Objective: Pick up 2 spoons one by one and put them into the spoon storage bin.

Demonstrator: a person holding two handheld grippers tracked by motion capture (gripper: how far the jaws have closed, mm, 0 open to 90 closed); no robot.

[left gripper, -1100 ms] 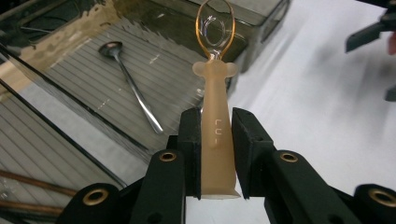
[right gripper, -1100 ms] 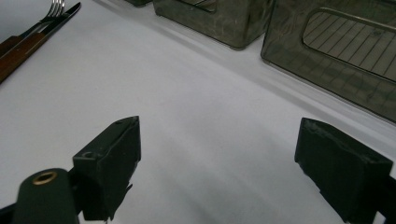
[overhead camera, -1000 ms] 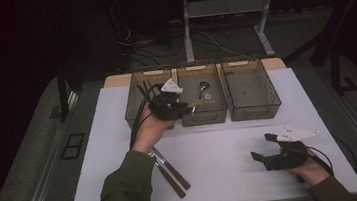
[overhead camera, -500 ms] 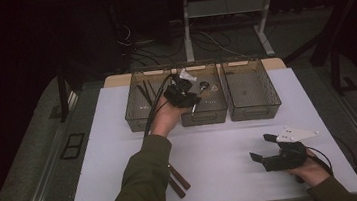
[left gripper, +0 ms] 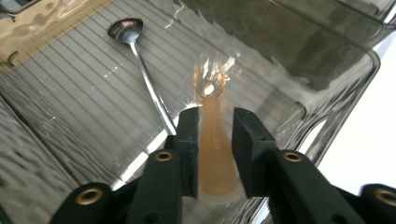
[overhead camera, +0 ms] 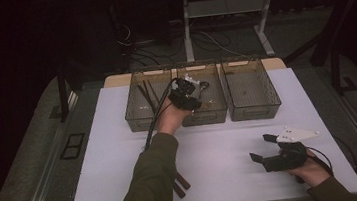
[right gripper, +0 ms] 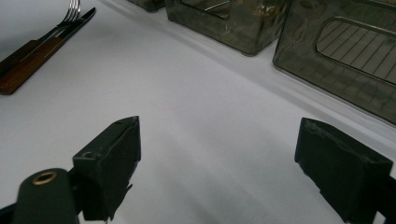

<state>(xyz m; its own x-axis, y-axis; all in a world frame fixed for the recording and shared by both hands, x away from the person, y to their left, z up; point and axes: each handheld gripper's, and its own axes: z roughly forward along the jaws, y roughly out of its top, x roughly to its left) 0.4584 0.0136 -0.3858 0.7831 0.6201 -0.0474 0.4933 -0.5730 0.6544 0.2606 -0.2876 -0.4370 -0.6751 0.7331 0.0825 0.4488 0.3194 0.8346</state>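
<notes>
The left gripper (left gripper: 212, 140) has just been opening its jaws, narrowly flanking the translucent amber plastic spoon (left gripper: 214, 144) inside the middle smoky clear bin (overhead camera: 216, 107), beside a steel spoon (left gripper: 140, 65). The right gripper (right gripper: 219, 163) gapes wide over the white table (right gripper: 196, 116).

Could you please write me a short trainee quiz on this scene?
1. True or false: the right gripper has its jaws shut.
2. Which bin is the left gripper over? A left, B middle, C right.
3. What metal item lies in that bin?
Key: 1 false, open. 2 B, the middle bin; its jaws have just been opening, an amber utensil between them. 3 a spoon.
</notes>
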